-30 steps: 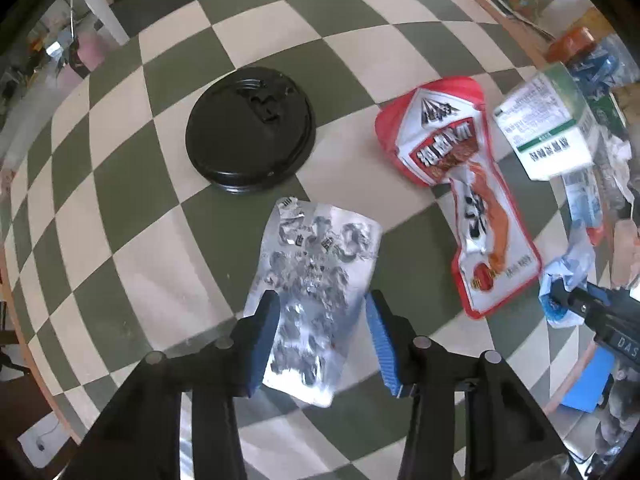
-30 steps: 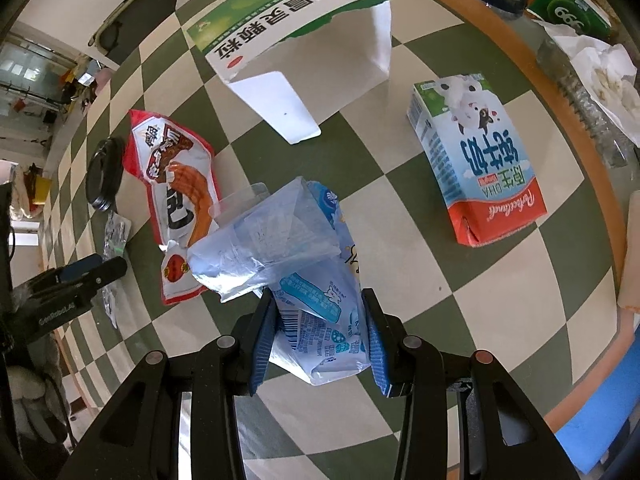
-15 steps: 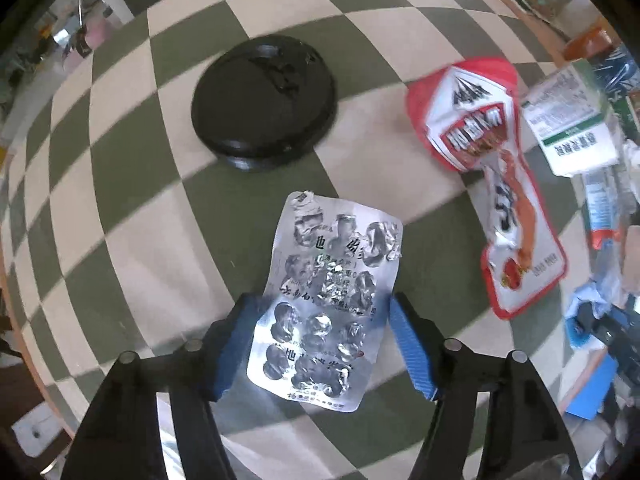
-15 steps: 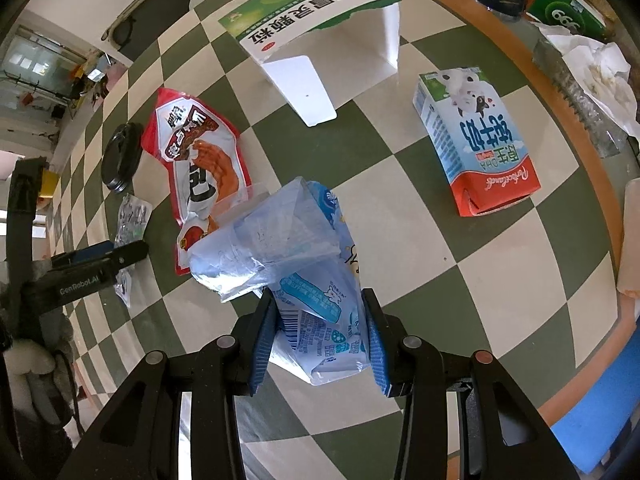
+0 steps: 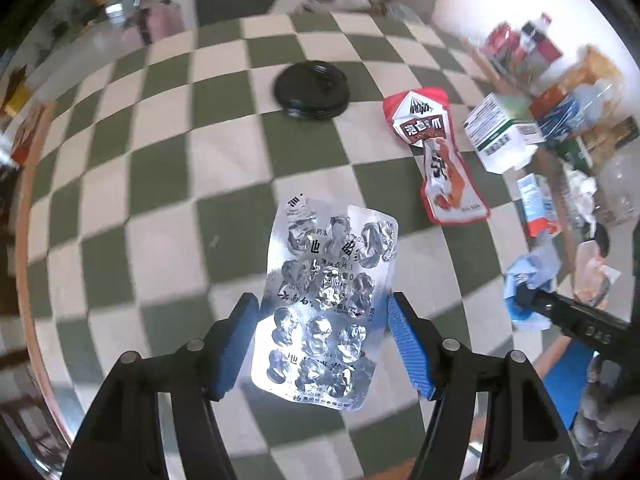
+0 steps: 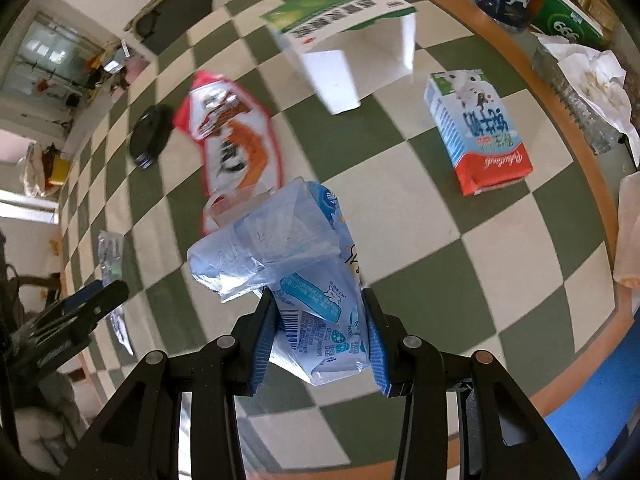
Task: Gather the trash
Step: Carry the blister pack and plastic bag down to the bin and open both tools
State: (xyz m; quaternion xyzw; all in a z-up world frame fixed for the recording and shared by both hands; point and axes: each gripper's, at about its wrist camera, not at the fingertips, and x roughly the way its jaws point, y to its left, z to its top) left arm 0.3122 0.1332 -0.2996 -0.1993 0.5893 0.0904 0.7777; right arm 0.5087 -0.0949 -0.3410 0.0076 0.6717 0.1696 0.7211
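Left wrist view looks down on the checkered green-and-cream table [image 5: 168,168], which fills most of both views and has a brown rim along its far right side. Largest of the loose things on it is the white and green carton [image 6: 344,28], lying opened on its side near the far edge in the right wrist view. Next comes the red snack wrapper [image 5: 436,152], flat on the table between the black round lid [image 5: 311,90] and that carton; the lid sits well apart from the rest, toward the far end of the table. A small milk carton [image 6: 478,130], blue and white with a red base, lies on its side near the right rim. The right tongs [image 6: 318,340] are clamped on a bundle of blue plastic wrappers [image 6: 304,264], both blue pads pressing its sides, the crumpled top of the bundle sticking out beyond the fingertips above the table. The silver blister pack [image 5: 328,300], its pockets burst and empty, stands between the blue pads of the left tongs [image 5: 320,344]; it appears lifted clear of the table, held across its width with the pads at its long edges, though whether both pads truly press it cannot be told for certain.
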